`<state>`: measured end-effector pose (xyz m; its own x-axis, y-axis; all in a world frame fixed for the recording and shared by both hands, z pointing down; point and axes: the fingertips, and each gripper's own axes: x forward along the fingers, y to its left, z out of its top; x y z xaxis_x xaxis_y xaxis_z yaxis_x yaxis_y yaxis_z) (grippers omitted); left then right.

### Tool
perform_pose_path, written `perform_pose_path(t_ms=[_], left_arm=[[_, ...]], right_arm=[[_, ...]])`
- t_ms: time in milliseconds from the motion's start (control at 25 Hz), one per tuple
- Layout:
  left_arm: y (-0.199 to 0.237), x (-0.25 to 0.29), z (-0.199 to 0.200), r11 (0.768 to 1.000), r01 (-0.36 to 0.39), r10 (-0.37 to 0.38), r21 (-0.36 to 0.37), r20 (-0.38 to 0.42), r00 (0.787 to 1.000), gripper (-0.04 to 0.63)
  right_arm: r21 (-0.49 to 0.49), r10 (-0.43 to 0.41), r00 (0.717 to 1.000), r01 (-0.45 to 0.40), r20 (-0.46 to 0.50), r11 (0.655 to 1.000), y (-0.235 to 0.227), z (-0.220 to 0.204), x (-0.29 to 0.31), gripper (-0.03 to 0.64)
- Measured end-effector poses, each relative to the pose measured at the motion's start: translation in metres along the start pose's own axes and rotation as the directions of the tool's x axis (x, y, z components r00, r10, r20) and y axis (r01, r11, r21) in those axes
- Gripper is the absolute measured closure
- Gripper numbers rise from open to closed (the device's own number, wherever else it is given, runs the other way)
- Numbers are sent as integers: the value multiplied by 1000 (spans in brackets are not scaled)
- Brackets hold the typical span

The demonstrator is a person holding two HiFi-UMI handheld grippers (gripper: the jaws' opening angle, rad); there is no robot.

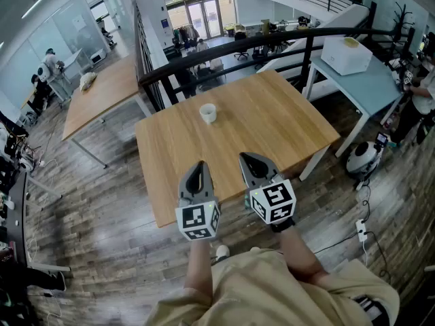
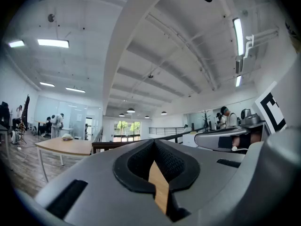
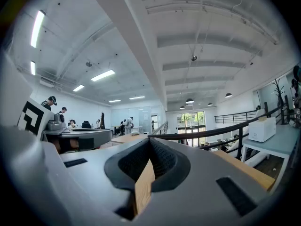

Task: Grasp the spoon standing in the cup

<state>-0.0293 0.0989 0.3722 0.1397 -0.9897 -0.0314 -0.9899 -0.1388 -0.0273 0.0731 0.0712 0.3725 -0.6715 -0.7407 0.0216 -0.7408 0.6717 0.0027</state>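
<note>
Small white cup upright on wooden table, spoon indiscernible

Cup on table; L tool, R tool at near edge.

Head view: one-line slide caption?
Left gripper and right gripper, both shut and empty, above the light wooden table, short of the small white cup.

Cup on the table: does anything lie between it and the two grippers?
Nothing: the head view shows only bare tabletop between the cup and the left gripper and right gripper.
</note>
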Motion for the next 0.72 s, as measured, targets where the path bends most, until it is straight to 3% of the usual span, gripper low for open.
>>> perform_pose_path(t_ms=[200,400,720], left_arm=[[-8,13,11,1000,8,-8,19,36,999,584],[-15,14,4,1000,3,-4,16,25,1000,584],[-16,13,-4,999,-9,9,32,-5,1000,584]], right_arm=[[-17,4,999,-4,37,1000,-11,10,1,607],[-9,4,1000,-4,26,1000,-17,3,0,607],[119,-30,999,27,26,993,-35,-8,5,607]])
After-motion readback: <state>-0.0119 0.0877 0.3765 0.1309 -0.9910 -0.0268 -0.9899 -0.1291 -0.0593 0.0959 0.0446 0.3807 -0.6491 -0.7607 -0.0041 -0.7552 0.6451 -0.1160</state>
